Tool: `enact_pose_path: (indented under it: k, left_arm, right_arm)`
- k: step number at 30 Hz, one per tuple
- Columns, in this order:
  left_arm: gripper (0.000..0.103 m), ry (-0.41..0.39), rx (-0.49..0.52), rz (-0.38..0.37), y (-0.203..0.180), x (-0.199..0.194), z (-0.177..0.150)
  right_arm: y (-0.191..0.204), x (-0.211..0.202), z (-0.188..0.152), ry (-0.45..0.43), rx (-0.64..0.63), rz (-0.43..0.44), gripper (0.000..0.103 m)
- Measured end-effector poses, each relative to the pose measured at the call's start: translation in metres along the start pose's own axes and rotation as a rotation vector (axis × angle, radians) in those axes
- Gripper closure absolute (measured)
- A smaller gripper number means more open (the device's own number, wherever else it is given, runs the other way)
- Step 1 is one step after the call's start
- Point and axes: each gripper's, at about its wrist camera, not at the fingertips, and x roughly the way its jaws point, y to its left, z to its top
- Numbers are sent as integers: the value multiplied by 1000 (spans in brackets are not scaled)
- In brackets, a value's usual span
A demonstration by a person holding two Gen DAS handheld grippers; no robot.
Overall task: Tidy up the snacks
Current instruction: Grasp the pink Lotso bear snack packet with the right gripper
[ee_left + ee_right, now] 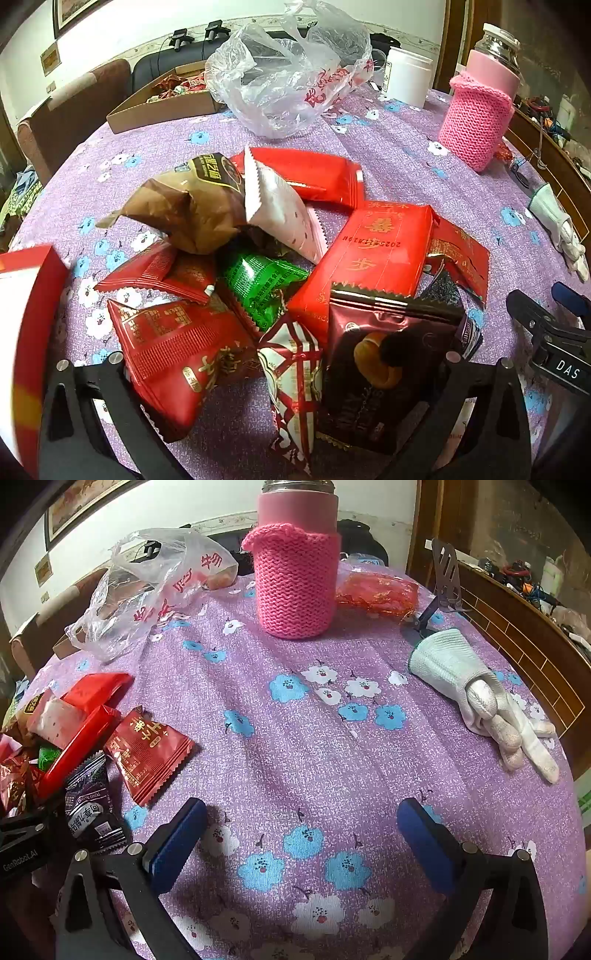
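Jaws of left gripper point(280, 373) wide open, holding nothing, over snack pile point(280, 266) on purple flowered tablecloth point(388, 155). Jaws of right gripper point(299, 842) equally wide, empty, above bare cloth. Snacks at nine o'clock there. Pink knitted flask point(297, 579) at twelve, white glove point(476, 690) at two, plastic bag point(291, 74) beyond pile.

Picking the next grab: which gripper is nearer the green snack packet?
Left. The left gripper hangs open over the pile, the green snack packet just ahead of it. The right gripper is open over bare tablecloth, beside the pile.
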Motion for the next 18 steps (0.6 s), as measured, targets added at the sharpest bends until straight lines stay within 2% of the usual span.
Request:
enact_pose_path:
  k: [18]
  left_arm:
    - [0, -3, 3, 4, 1, 1, 0]
  right_arm:
    - [0, 0, 0, 2, 0, 0, 0]
